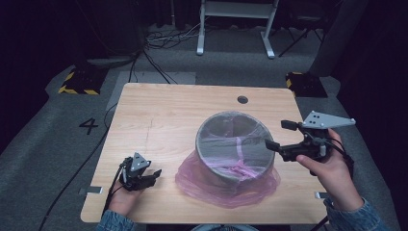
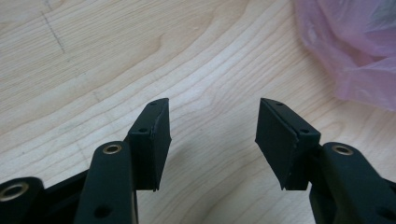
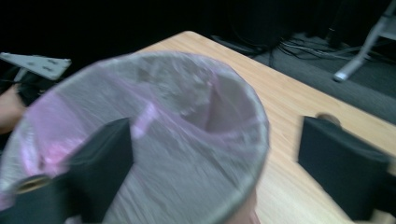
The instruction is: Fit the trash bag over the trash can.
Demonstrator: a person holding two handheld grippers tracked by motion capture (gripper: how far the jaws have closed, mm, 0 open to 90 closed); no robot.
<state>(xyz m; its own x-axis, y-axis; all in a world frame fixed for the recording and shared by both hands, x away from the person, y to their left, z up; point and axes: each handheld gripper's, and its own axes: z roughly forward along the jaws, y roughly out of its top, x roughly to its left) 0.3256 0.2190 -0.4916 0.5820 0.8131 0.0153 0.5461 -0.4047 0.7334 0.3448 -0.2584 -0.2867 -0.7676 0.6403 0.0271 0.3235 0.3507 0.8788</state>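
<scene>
Your table carries one big thing: the grey bin, standing upright right of centre, its mouth facing straight up. The pink bag lines it, drawn over the rim and slumped in a loose skirt on the wood around the base, fullest on your near side.

Your right gripper is the closer one. It hangs at the bin's right rim, pointing leftward across the mouth, jaws apart and gripping nothing; in the right gripper view the rim runs between the two black jaws, one over the lined inside and one out over the table. So the rim lies directly ahead and below you, and the bin's axis is vertical: you likely come down to pinch film on that edge.

Your left gripper sits low near the front left corner, well apart from the bin, jaws wide over bare wood. The bag's skirt lies ahead to its right.
</scene>
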